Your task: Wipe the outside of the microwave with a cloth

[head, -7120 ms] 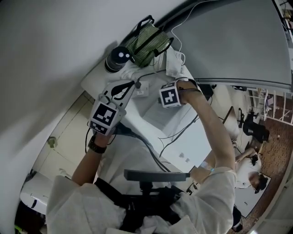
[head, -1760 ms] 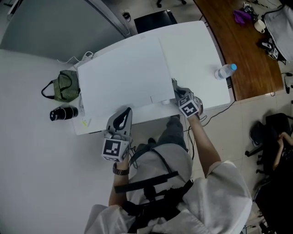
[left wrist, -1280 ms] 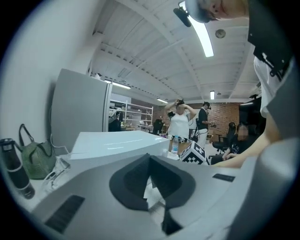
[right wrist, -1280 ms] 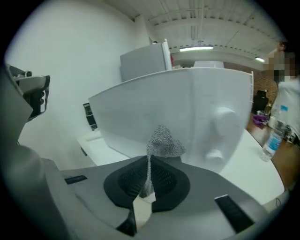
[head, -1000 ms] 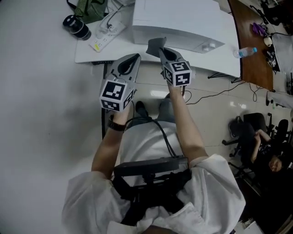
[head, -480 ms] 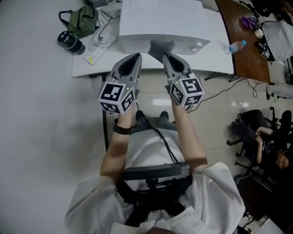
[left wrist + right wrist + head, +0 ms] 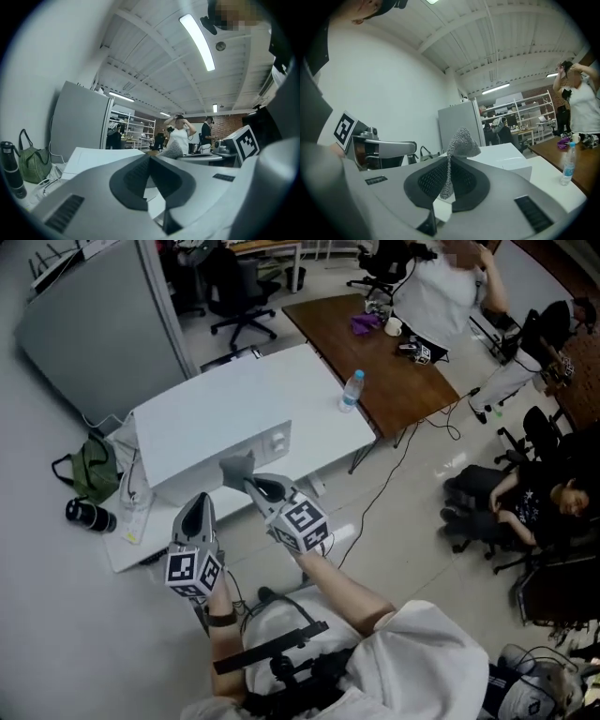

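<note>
Head view: my right gripper [image 7: 249, 483] is pressed together on a grey cloth [image 7: 234, 467], which sticks out of it toward 11 o'clock. The cloth overlaps the lower front edge of the white microwave [image 7: 206, 430]; I cannot tell whether they touch. The microwave sits on the white counter [image 7: 323, 401], with a water bottle [image 7: 350, 390] at 2 o'clock from it. A green bag [image 7: 94, 471] and a black flask [image 7: 89, 515] lie at 9 o'clock from it. My left gripper [image 7: 196, 508] is at 8 o'clock from the right one, short of the counter edge.

Left gripper view: my left gripper [image 7: 150, 180] has its jaws pressed together on nothing. The microwave [image 7: 101, 157] stands beyond at 11 o'clock, and the cloth [image 7: 172, 150] at 1 o'clock.

Right gripper view: the jaws of my right gripper [image 7: 448, 183] pinch the cloth [image 7: 459, 143], which stands upright. The microwave [image 7: 501, 157] is behind it at 2 o'clock, and my left gripper [image 7: 386, 149] at 9 o'clock.
</note>
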Available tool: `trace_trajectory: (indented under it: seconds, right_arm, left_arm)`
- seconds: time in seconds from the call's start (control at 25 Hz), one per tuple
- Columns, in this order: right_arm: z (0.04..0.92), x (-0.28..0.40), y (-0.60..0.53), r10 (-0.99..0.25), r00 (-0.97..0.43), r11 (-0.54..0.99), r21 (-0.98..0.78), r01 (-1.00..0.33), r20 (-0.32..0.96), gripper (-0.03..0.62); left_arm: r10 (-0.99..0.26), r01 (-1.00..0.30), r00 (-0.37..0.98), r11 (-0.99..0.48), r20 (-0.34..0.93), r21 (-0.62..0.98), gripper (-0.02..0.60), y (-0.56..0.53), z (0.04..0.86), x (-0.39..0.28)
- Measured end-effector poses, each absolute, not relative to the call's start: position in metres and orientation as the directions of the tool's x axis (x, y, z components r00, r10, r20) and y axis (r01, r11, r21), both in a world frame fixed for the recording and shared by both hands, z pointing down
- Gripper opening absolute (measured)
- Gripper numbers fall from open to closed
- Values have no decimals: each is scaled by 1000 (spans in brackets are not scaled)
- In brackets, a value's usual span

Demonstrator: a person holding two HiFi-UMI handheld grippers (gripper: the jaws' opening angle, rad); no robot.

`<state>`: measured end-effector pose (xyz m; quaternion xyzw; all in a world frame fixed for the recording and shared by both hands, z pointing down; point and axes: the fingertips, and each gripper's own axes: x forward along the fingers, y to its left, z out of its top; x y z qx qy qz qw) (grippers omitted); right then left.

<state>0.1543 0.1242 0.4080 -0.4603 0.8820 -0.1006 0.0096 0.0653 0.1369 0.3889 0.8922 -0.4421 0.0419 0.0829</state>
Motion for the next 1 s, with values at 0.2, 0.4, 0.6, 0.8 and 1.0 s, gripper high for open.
trace_trajectory:
  seconds: [0.2,0.4,0.6,0.8,1.0]
  right_arm:
    - [392,177,130,-826,-560,544,-169,-822,61,23]
    - [373,192,138,-842,-538,526,-163,-835,40,23]
    - [372,197,145,-853,-521,511,-156,-845,28,23]
    - [378,203,161,-855,-517,504,-166,-848,44,23]
    - [374,222,172,-879,-474,464,-153,-873,41,23]
  left_arm:
    - [-748,-760,650,-643,136,96,25,136,375,98]
    - [-705,-713,700,-699,113,62,25,141,352,125]
    - [-680,-688,724,-724,116,47,25,143,350,139]
    - [-690,-701,708,-712,149,39,25,155,358,148]
    - [-642,-652,756,-756,127,55,25,162,361,171]
